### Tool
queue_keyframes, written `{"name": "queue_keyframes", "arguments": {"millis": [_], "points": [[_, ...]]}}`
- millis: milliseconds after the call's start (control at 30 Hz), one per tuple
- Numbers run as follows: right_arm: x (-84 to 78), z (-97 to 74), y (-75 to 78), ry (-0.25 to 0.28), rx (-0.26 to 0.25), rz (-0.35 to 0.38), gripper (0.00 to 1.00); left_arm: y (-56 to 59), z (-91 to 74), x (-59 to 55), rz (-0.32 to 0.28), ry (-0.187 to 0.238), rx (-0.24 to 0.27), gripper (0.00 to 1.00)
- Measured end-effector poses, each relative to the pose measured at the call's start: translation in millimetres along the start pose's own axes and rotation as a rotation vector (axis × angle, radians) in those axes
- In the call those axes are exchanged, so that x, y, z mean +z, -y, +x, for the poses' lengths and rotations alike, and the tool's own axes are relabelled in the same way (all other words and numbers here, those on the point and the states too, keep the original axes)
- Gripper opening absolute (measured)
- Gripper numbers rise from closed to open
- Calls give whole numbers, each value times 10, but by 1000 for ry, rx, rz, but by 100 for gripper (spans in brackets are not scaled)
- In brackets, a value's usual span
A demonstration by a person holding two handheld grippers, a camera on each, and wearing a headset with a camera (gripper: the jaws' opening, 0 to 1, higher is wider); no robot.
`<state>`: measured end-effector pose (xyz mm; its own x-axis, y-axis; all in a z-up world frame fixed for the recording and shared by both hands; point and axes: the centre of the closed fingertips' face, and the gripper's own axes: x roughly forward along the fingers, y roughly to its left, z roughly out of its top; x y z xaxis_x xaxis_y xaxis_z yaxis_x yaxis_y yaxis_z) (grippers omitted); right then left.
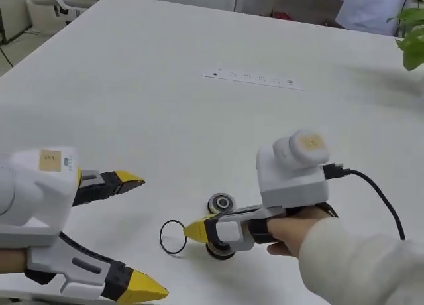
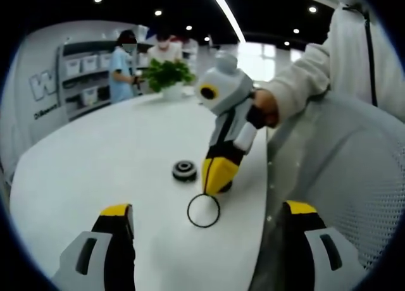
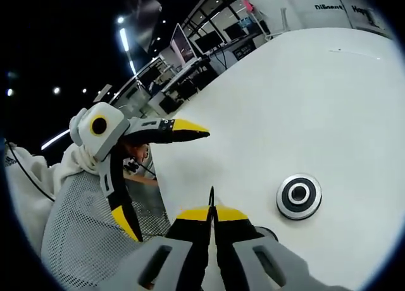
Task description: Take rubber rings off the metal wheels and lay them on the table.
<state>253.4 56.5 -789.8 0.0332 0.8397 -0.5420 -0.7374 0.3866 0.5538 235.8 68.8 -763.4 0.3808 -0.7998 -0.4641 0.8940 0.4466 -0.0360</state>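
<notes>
My right gripper (image 1: 192, 231) is shut on a thin black rubber ring (image 1: 173, 237), which hangs from its yellow tips just over the white table (image 1: 165, 106). In the right gripper view the ring (image 3: 211, 196) shows edge-on, rising from the closed tips (image 3: 212, 212). One metal wheel (image 1: 220, 203) lies flat just beyond the right gripper, and a second wheel (image 1: 220, 250) sits partly hidden under its jaws. My left gripper (image 1: 140, 237) is open at the near left, short of the ring. In the left gripper view the ring (image 2: 203, 210) lies between the spread tips, with the wheel (image 2: 185, 170) behind it.
A white power strip (image 1: 252, 77) lies further back on the table. A black cable (image 1: 377, 192) trails right from the right gripper. A green plant (image 1: 414, 36) stands at the far right edge. People stand by shelves (image 2: 123, 63) beyond the table.
</notes>
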Motion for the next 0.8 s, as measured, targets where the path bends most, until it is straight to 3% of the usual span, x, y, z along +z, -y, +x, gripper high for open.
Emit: {"name": "queue_keyframes", "arguments": {"millis": [800], "points": [[-33, 44, 70, -20, -12, -52, 0, 3, 8, -20, -20, -7, -7, 98]]}}
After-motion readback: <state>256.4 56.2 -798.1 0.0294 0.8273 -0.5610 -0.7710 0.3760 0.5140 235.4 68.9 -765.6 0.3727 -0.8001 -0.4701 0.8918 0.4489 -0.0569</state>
